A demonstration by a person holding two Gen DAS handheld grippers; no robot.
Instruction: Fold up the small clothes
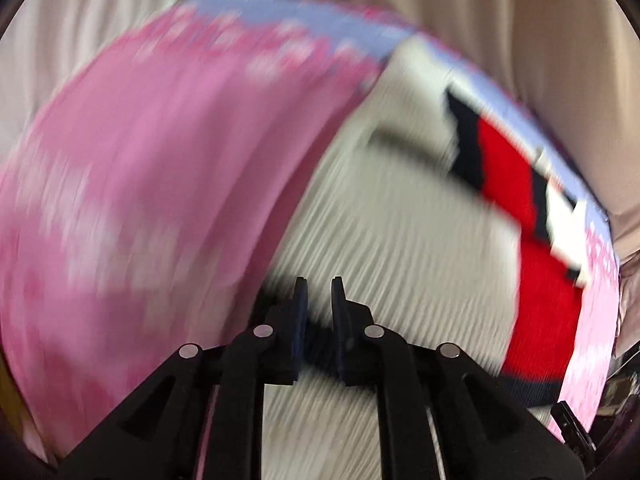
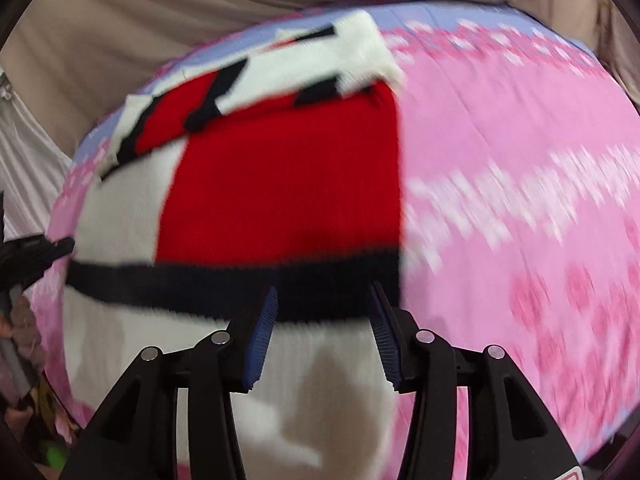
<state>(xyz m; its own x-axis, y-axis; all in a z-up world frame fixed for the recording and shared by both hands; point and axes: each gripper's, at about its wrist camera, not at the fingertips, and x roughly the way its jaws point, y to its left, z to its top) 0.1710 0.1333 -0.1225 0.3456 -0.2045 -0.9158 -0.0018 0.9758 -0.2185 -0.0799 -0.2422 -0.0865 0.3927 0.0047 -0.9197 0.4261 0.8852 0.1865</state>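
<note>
Hovering over sweater: right gripper jaws wide; left gripper narrowly apart.

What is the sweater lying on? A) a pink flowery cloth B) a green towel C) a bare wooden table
A: the white, red and navy sweater lies on a pink cloth with a paler flower pattern, seen around it in both wrist views.
</note>
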